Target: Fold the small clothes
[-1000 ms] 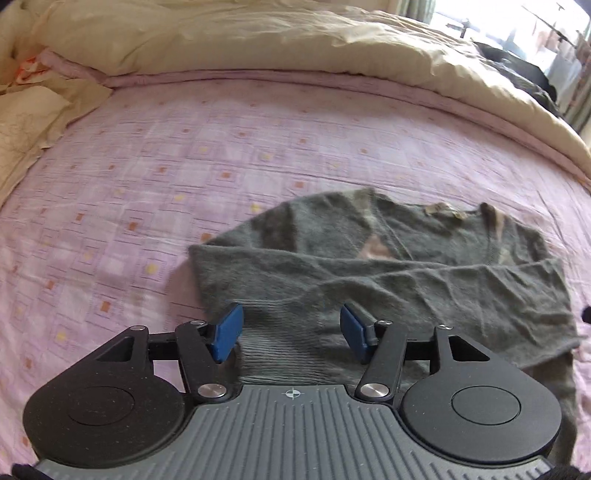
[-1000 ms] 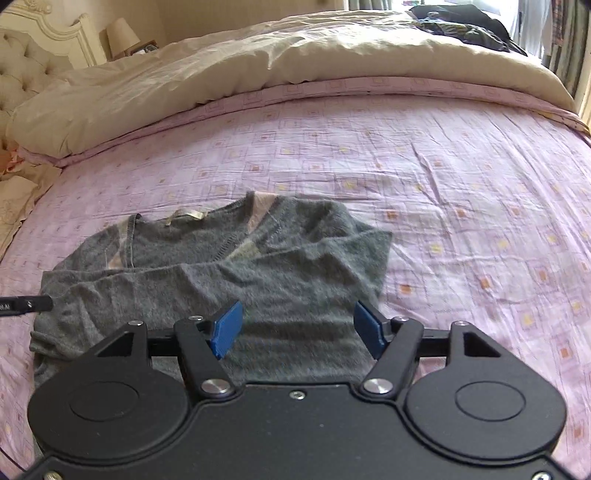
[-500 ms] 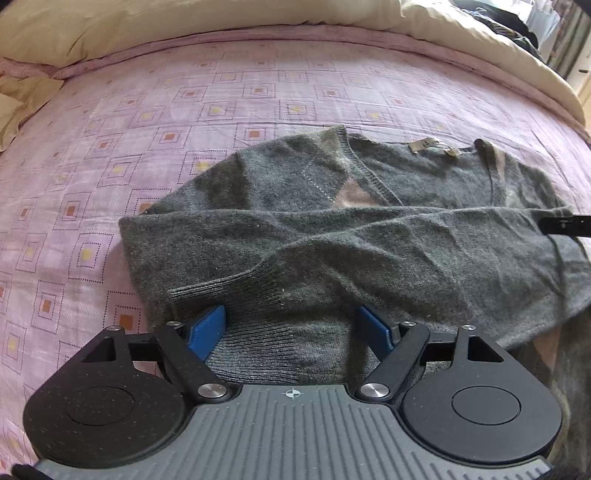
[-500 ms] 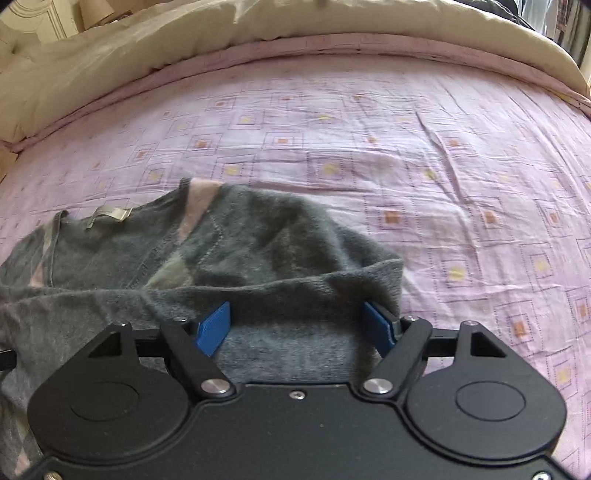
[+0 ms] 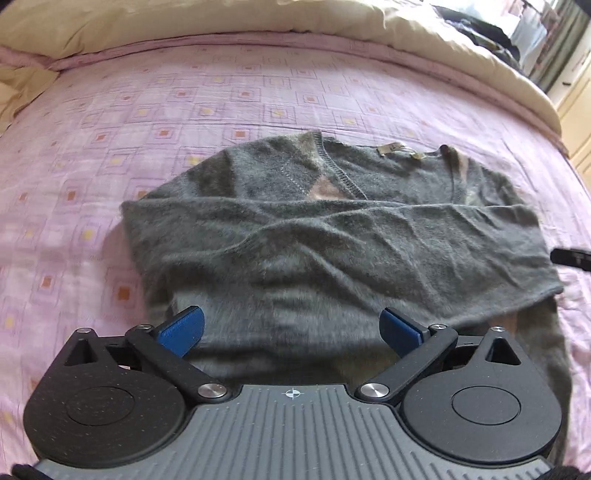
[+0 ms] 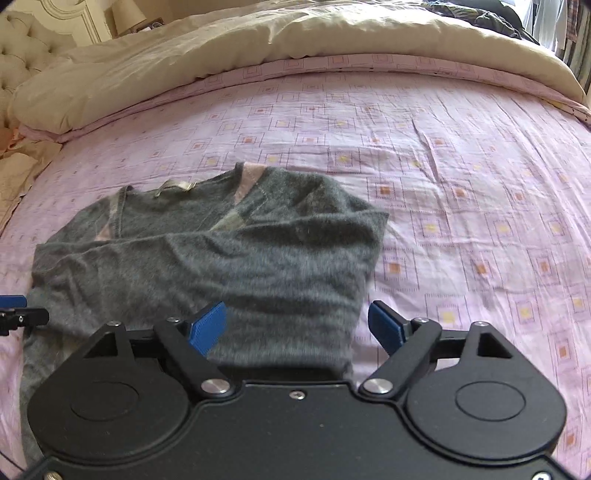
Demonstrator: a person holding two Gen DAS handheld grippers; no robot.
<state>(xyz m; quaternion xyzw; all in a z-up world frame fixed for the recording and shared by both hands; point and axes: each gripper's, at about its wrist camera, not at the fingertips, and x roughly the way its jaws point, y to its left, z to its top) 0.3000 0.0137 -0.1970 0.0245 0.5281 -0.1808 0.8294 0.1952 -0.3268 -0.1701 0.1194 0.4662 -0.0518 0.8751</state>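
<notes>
A small grey knit sweater (image 5: pixel 332 236) with pink argyle patches lies flat on the pink patterned bed sheet (image 5: pixel 184 110), neckline away from me, both sleeves folded across its body. It also shows in the right wrist view (image 6: pixel 221 251). My left gripper (image 5: pixel 291 330) is open and empty over the sweater's near left part. My right gripper (image 6: pixel 297 325) is open and empty over the sweater's near right edge. The tip of the right gripper shows at the right edge of the left wrist view (image 5: pixel 570 256); the left gripper's tip shows at the left edge of the right wrist view (image 6: pixel 18 314).
A cream duvet (image 6: pixel 258 48) is bunched along the far side of the bed. A tufted headboard (image 6: pixel 22 51) and a lamp stand at the far left. Dark clothes (image 5: pixel 480 33) lie at the far right by a window.
Both grippers have pulled back and lifted from the sweater after leaning in close half a second ago. The left jaws have opened wider. The sweater has not moved.
</notes>
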